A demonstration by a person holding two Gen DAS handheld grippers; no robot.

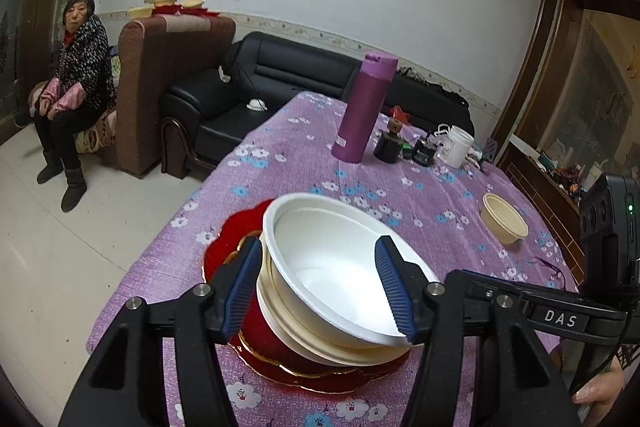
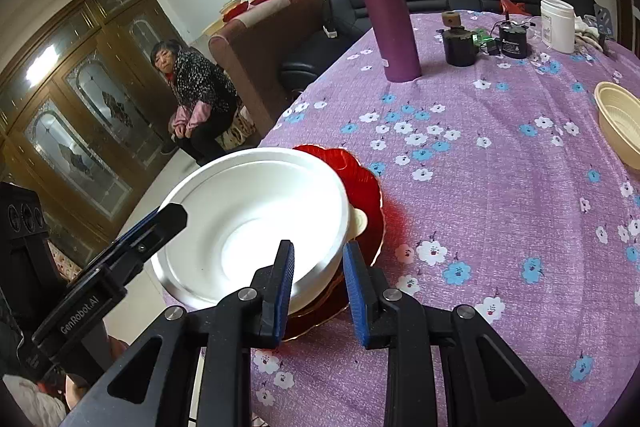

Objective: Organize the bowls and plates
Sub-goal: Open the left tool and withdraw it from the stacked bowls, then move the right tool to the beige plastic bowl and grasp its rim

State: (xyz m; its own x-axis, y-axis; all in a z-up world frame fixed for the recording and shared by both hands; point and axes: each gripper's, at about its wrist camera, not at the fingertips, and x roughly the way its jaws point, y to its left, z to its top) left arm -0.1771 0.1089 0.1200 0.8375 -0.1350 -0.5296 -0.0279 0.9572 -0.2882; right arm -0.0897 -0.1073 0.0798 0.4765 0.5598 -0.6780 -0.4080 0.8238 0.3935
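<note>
Left claw gapes wide with fingers level; right claw stands narrowly parted.

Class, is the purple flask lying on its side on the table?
No, the purple flask stands upright on the tablecloth.

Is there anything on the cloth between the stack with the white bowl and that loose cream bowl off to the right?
Nothing visible: between the white bowl on the red plate and the cream bowl there is only bare floral tablecloth. The purple flask stands farther back, off that line.
</note>
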